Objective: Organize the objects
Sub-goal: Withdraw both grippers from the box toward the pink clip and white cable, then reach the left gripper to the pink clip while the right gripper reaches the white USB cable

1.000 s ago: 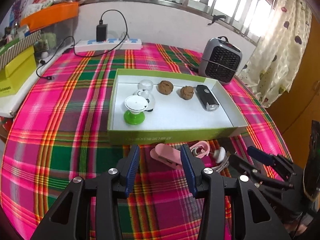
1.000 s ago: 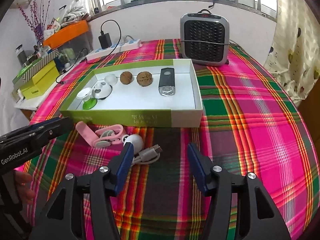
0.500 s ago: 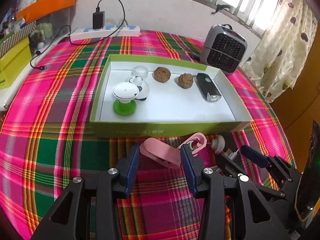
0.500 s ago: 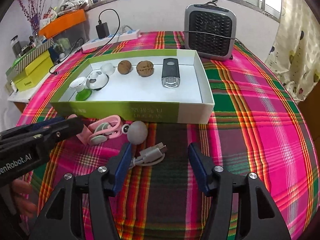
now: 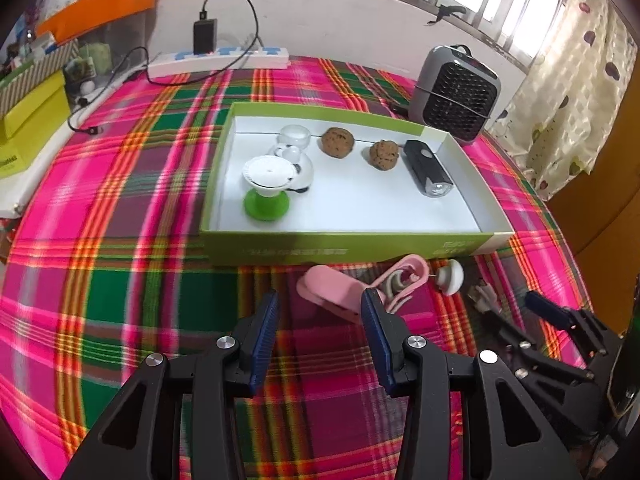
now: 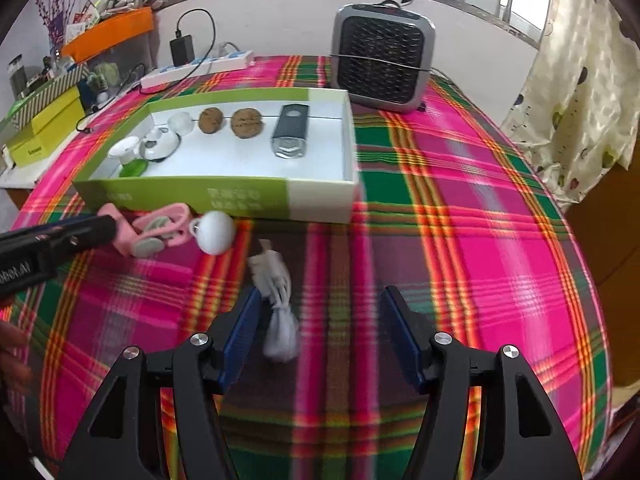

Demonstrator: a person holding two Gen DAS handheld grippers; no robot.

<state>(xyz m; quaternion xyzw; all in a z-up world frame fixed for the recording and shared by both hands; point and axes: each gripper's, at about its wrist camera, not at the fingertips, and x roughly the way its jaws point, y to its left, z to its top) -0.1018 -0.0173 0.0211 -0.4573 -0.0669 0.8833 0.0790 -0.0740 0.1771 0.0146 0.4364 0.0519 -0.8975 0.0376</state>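
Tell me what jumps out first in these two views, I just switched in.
The loud pink and green plaid tablecloth covers the whole table. At its middle sits an open green box holding small items, with a grey fan heater behind its far right corner. On the cloth in front of the box lie a pink clip and a bundled white cable.

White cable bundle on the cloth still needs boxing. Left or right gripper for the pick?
Right. The right gripper is open with the white cable bundle between its fingers. The left gripper faces the pink clip instead.
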